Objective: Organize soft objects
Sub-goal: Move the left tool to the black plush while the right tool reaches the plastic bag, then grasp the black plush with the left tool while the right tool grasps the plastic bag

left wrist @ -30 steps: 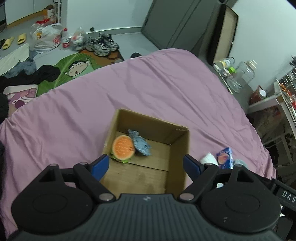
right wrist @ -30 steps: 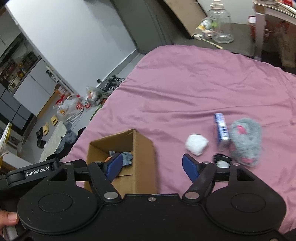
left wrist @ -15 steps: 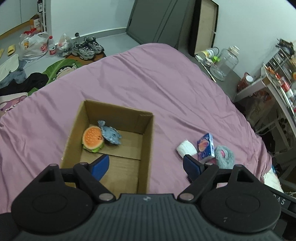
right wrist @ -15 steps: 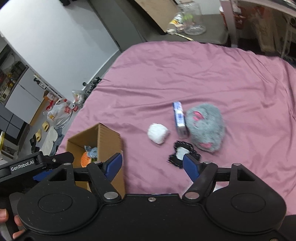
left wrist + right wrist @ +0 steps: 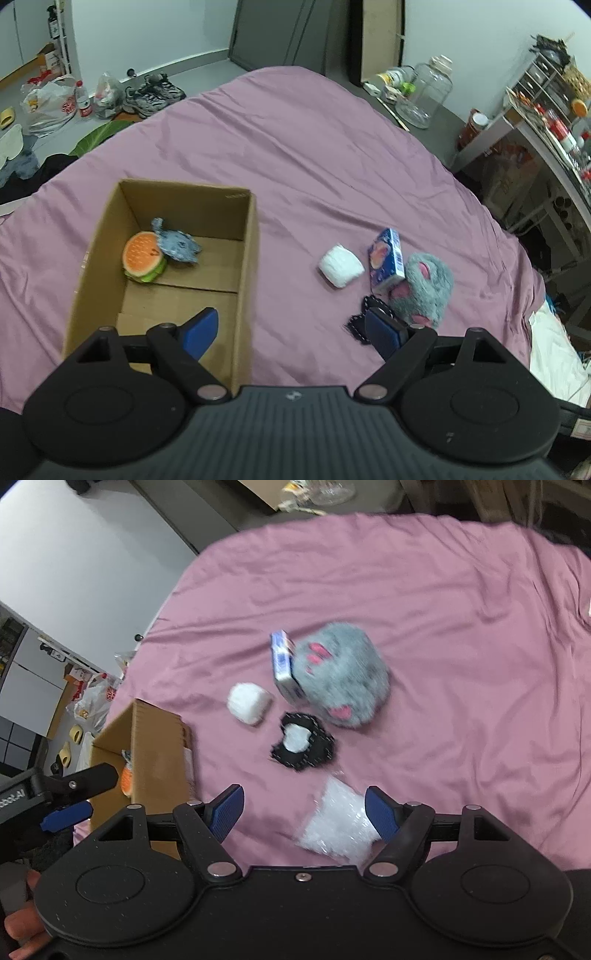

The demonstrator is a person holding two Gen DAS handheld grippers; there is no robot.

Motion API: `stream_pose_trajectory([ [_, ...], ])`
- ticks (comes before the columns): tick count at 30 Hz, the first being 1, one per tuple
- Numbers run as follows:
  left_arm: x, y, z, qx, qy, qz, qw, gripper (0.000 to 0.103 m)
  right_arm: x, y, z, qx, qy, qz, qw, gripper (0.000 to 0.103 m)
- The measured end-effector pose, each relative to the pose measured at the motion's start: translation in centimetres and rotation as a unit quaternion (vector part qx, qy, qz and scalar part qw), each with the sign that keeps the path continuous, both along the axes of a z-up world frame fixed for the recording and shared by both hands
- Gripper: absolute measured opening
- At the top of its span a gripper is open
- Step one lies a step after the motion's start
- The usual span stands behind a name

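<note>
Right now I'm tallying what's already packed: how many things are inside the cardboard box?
2. A burger toy and a crumpled blue-grey cloth touching it lie at the far end of the box. The left gripper's fingers hide part of the near floor.

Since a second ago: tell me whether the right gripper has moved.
Yes. The right gripper has swung rightward, away from the cardboard box, toward the grey plush; the clear bag now lies between its fingers.
</note>
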State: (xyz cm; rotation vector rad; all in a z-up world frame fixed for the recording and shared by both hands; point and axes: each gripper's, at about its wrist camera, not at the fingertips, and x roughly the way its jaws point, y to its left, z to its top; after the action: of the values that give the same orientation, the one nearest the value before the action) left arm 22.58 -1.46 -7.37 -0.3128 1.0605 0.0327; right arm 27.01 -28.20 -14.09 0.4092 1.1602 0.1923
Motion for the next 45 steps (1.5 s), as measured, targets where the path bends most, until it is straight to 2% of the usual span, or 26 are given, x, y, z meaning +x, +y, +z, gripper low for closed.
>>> stream_pose_trajectory([
  [6,0.2,-1.8,-0.8,0.004,0.002,-0.007,1.0,0.085,0.3,-1.3,-2.7,0.012,0.04,-0.011,0.999,0.069],
  [11,0.5,-3.4,-1.4,0.009,0.005,-0.015,0.9998,0.085,0.4,-2.0,-4.9,0.017,0.077,-0.019,0.997,0.056],
  [18,0.9,-5.1,-2.8,0.012,0.014,-0.026,0.9995,0.081,1.3,-2.0,-7.3,0.013,0.107,-0.013,0.994,0.053],
  [20,1.2,-5.6,-3.2,0.012,0.017,-0.028,0.9994,0.077,1.6,-1.9,-8.0,0.003,0.112,-0.011,0.994,0.042],
  [24,2.0,-6.5,-3.9,0.012,0.022,-0.033,0.9991,0.076,2.1,-2.0,-8.5,0.007,0.1,-0.004,0.995,0.034],
  [28,2.9,-7.4,-4.8,0.013,0.03,-0.04,0.9986,0.076,2.5,-3.0,-8.2,0.038,0.079,-0.01,0.996,0.019],
  [36,4.5,-9.3,-7.5,0.013,0.054,-0.049,0.9973,0.076,3.6,-5.2,-6.8,0.036,0.042,-0.016,0.998,0.015],
  [45,6.1,-11.1,-10.6,0.008,0.079,-0.057,0.9952,0.073,4.3,-6.9,-6.6,0.016,0.038,-0.035,0.999,0.016],
])
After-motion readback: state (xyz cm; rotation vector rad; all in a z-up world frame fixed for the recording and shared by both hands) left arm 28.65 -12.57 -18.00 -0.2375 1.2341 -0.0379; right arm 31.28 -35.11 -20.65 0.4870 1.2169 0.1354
